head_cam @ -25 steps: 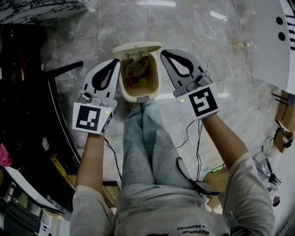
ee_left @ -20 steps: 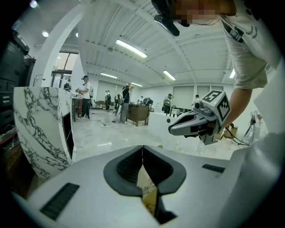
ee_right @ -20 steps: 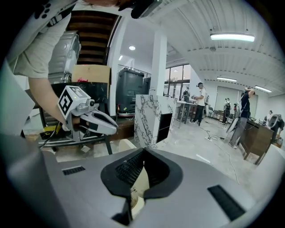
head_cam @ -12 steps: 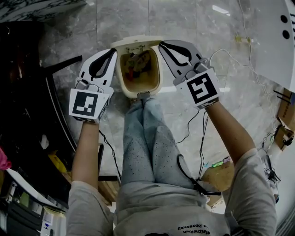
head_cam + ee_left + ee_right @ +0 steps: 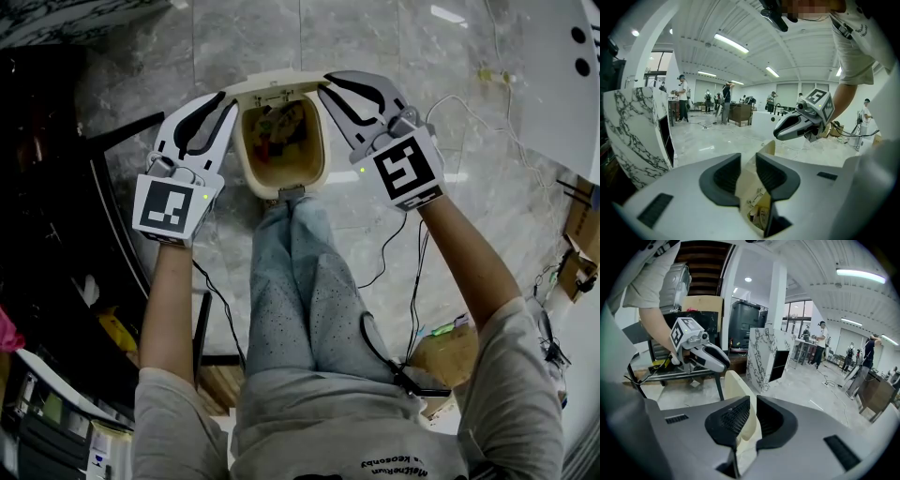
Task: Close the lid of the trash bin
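Note:
The cream trash bin (image 5: 281, 173) stands on the floor with rubbish inside and its lid (image 5: 277, 86) raised at the far rim. My left gripper (image 5: 223, 97) is at the lid's left corner. Its jaws have just been opening and show a narrow gap, through which the left gripper view shows the lid (image 5: 769, 149) beyond my left gripper (image 5: 747, 161). My right gripper (image 5: 327, 90) sits at the lid's right corner, shut. In the right gripper view the lid's edge (image 5: 736, 385) runs under the tips of my right gripper (image 5: 753, 404); whether it is pinched I cannot tell.
The person's legs (image 5: 300, 281) reach the pedal (image 5: 291, 196) at the bin's front. Dark furniture (image 5: 56, 187) stands on the left, a marble-patterned cabinet (image 5: 761, 357) beyond it. Cables (image 5: 403, 253) trail on the floor at right, near cardboard boxes (image 5: 577, 253).
Both grippers have slid forward along the bin's sides to the raised lid. The left jaws have parted slightly. The lid is still up.

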